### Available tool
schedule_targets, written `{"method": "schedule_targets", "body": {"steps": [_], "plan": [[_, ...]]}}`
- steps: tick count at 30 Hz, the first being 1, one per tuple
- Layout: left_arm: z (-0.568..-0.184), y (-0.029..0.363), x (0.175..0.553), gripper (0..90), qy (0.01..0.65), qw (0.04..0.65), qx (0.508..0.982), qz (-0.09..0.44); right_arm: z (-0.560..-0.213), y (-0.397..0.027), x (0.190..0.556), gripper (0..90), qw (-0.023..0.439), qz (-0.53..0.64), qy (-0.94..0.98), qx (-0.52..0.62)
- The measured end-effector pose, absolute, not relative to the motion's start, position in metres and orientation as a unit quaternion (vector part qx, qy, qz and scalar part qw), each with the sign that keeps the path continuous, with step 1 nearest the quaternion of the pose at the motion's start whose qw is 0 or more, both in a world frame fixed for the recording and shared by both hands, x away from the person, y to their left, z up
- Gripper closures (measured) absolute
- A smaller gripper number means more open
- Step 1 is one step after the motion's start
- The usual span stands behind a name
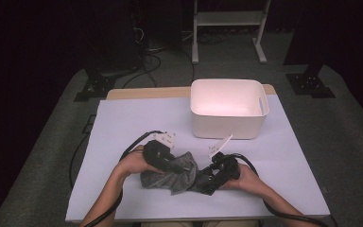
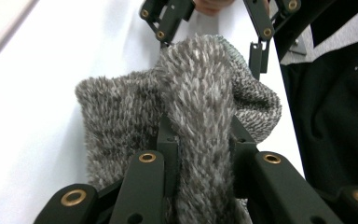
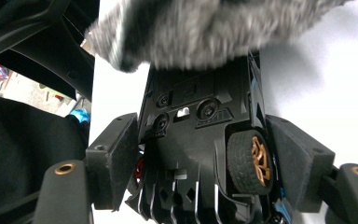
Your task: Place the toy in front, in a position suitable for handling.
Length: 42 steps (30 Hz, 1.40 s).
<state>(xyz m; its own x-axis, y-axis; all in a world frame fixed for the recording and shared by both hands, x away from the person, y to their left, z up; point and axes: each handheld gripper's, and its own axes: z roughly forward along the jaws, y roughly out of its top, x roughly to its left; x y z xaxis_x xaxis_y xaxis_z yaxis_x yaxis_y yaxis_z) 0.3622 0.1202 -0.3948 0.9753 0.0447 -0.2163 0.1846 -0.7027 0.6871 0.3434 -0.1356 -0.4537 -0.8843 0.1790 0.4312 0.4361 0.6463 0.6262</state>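
A grey fuzzy knitted cloth [image 1: 177, 174] lies bunched on the white table sheet between my two grippers. My left gripper [image 1: 176, 165] comes from the left and is shut on a thick fold of that cloth [image 2: 116, 116], which bulges up between its jaws [image 2: 203, 135]. My right gripper [image 1: 209, 178] holds a black toy car [image 3: 191, 149] with its underside facing the camera; a wheel [image 3: 247, 161] with a gold rim sits by the right pad. Both pads press on the car's sides [image 3: 200, 135]. The car's far end is hidden under the cloth [image 3: 205, 28].
A white plastic bin [image 1: 227, 125] stands at the back of the table, right of centre. The white sheet [image 1: 123, 123] covers the tabletop. The person's dark clothing lies close along the table's near edge [image 2: 335, 116].
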Motion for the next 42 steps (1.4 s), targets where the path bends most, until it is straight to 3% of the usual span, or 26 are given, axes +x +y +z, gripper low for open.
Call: {"method": "schedule_targets", "body": {"steps": [8,15,20,26,32,38,42], "plan": [[-0.395,0.124,0.361,72.0,0.069,0.375,0.920,-0.093,-0.443,-0.131,0.324,30.5,0.083,-0.387,-0.910,-0.119],[-0.396,0.105,0.361,63.0,0.061,0.354,0.929,-0.094,-0.439,-0.130,0.308,31.1,0.016,-0.398,-0.914,-0.080],[-0.398,0.101,0.359,63.4,0.054,0.351,0.929,-0.102,-0.439,-0.130,0.303,31.1,-0.001,-0.398,-0.915,-0.069],[-0.394,0.106,0.349,66.3,0.041,0.364,0.925,-0.097,-0.436,-0.132,0.304,37.1,0.014,-0.412,-0.908,-0.070],[-0.389,0.113,0.336,66.5,0.024,0.377,0.921,-0.100,-0.439,-0.124,0.303,35.8,0.041,-0.398,-0.914,-0.072],[-0.389,0.118,0.329,67.5,0.013,0.389,0.914,-0.116,-0.444,-0.114,0.301,46.6,0.068,-0.384,-0.919,-0.067],[-0.389,0.119,0.327,72.6,0.009,0.395,0.912,-0.114,-0.445,-0.113,0.300,47.8,0.074,-0.377,-0.921,-0.067]]}}
